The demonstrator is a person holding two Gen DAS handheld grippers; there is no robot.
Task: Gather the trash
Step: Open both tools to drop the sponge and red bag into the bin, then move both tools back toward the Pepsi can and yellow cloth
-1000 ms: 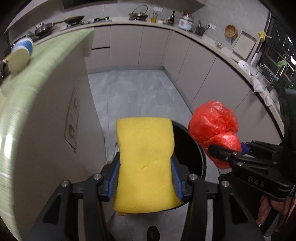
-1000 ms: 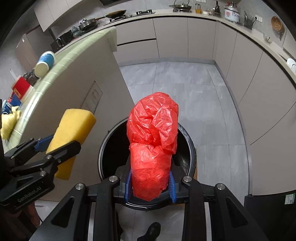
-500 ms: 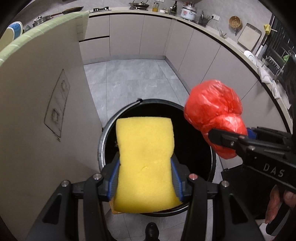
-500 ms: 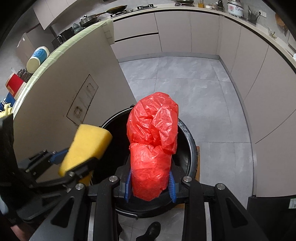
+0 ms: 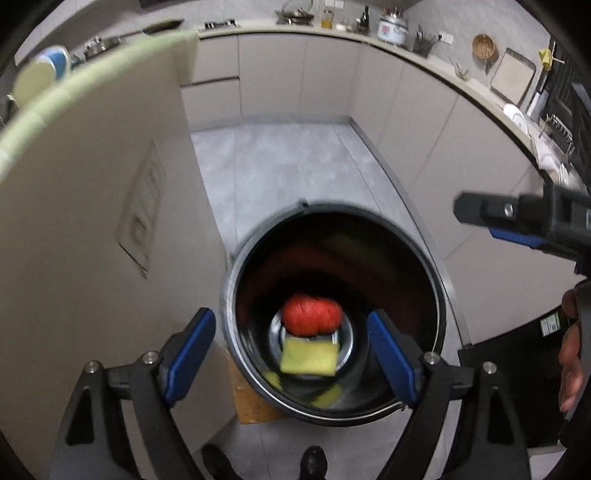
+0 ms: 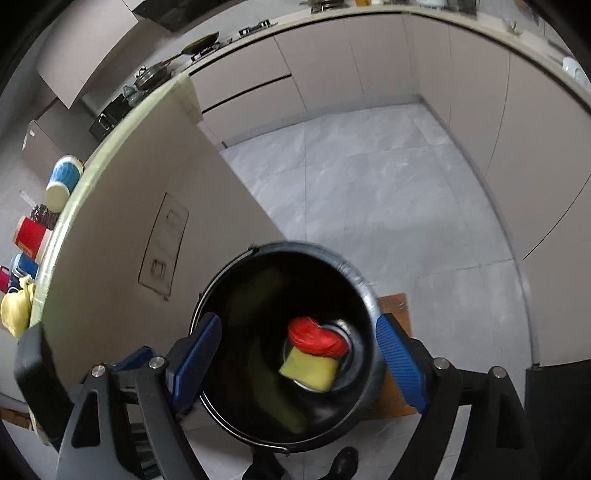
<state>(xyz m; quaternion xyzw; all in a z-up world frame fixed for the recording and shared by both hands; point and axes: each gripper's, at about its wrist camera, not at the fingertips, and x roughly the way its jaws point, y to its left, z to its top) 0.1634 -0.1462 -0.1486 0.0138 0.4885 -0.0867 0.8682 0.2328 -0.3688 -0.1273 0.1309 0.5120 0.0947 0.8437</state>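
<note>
The floor point(image 5: 280, 166) is of grey stone-look tiles, and beige cabinet fronts point(image 5: 413, 122) curve around the room under a pale worktop with pans, bottles and a rice cooker point(image 5: 393, 27) on it. Directly under both grippers stands a black round trash bin point(image 5: 441, 295), partly on a brown wooden board point(image 6: 397, 306) on the floor. To the left of the grippers rises a beige counter side with a green top edge point(image 6: 110, 147); on this top lie a blue and cream paper cup point(image 6: 62, 182) on its side, a red container point(image 6: 31, 236) and a yellow cloth point(image 6: 14, 310). The left gripper point(image 5: 291, 354) has its blue pads far apart and its jaws are opening, with nothing pressed between them; through the gap the bin's inside is seen. The right gripper point(image 6: 299, 358) has its jaws opening as well, and they are empty. The red plastic bag point(image 5: 312, 314) lies crumpled at the bottom of the bin, below and ahead of the fingertips, and the yellow sponge point(image 5: 308, 356) is just beside it on the near side; the picture is blurred there, so I cannot tell if it already rests. In the left wrist view the right gripper shows at the right edge, with the person's hand point(image 5: 570, 354) below it. On the counter side a rectangular outline point(image 6: 164, 242) is drawn, but no writing is readable.
</note>
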